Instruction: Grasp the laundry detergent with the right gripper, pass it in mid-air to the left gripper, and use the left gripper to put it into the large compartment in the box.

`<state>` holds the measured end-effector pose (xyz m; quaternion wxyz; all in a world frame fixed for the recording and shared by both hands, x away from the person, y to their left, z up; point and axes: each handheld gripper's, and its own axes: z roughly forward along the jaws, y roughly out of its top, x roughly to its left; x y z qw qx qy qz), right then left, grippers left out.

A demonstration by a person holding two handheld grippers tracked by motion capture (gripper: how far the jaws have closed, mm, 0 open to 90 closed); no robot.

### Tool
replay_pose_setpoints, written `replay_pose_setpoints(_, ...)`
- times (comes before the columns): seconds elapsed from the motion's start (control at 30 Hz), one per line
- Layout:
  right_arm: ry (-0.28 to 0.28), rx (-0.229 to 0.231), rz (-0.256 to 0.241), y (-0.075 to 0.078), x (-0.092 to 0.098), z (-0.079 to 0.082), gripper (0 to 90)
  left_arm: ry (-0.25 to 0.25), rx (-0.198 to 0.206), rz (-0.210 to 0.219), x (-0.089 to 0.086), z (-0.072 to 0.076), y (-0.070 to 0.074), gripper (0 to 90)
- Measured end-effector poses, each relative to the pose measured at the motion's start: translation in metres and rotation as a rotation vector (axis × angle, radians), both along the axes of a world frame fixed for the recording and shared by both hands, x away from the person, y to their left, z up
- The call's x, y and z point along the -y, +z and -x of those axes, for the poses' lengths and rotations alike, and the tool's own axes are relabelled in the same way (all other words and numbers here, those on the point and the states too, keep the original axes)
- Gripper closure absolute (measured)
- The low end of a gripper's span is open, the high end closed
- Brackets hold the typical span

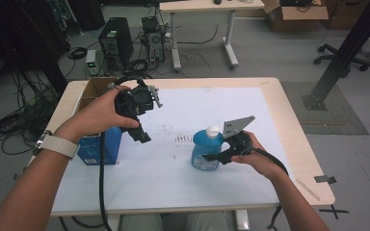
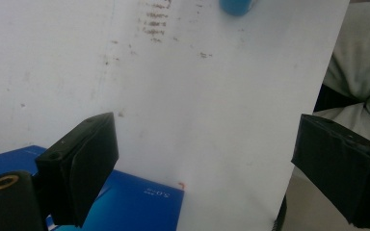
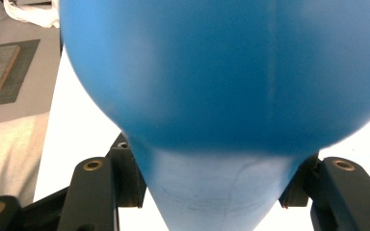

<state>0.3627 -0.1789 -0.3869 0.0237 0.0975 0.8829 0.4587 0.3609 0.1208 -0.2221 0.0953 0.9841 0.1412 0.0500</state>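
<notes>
From the high view I have the right gripper [image 1: 215, 155] clamped on the blue bottle [image 1: 206, 150], which stands upright on the white sheet [image 1: 231, 110] covering the table [image 1: 289, 125], a little right of centre and toward my side. The bottle has a white cap [image 1: 213, 130], and the gripper's grey plate [image 1: 238, 126] sits just beside that cap. In the right gripper view the bottle [image 3: 221, 86] bulges close to the camera, and its narrower part sits squeezed between the two jaws, each jaw pressed against a side of it. My right hand [image 1: 259, 156] wraps the gripper from the right side. The left gripper [image 1: 139, 122] is held up off the table, well apart from the bottle, with my left hand [image 1: 101, 113] around it and a watch [image 1: 58, 144] on that wrist. In the left gripper view its jaws stand wide apart with nothing between them; the sheet [image 2: 212, 96] lies below, a blue box [image 2: 139, 202] shows at the lower left, and the bottle [image 2: 236, 6] is a small blue shape at the top edge. From above, that blue box [image 1: 99, 144] rests at the left edge of the table, with an open cardboard box [image 1: 94, 89] just behind it. A few dark smudges [image 1: 183, 138] mark the sheet to the left of the bottle.
</notes>
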Motion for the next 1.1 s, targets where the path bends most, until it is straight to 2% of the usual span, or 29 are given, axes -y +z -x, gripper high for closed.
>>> replay_pose_setpoints(0.27, 0.01, 0.032, 0.011, 0.003, -0.001, 0.001, 43.5, -0.003, -0.001, -0.001, 0.0, 0.0, -0.001, 9.2)
replay_pose_setpoints(0.53, 0.024, 0.034, 0.014, 0.01, -0.001, 0.004, 43.7, -0.012, -0.001, 0.004, 0.002, 0.003, 0.0, 9.2)
replay_pose_setpoints(0.8, 0.047, 0.001, -0.006, 0.033, 0.002, 0.007, 43.7, -0.032, -0.013, 0.022, 0.003, 0.009, 0.004, 9.1)
replay_pose_setpoints(1.1, 0.089, 0.013, -0.006, 0.056, 0.0, 0.014, 43.8, -0.062, -0.024, 0.048, 0.009, 0.017, 0.015, 8.8)
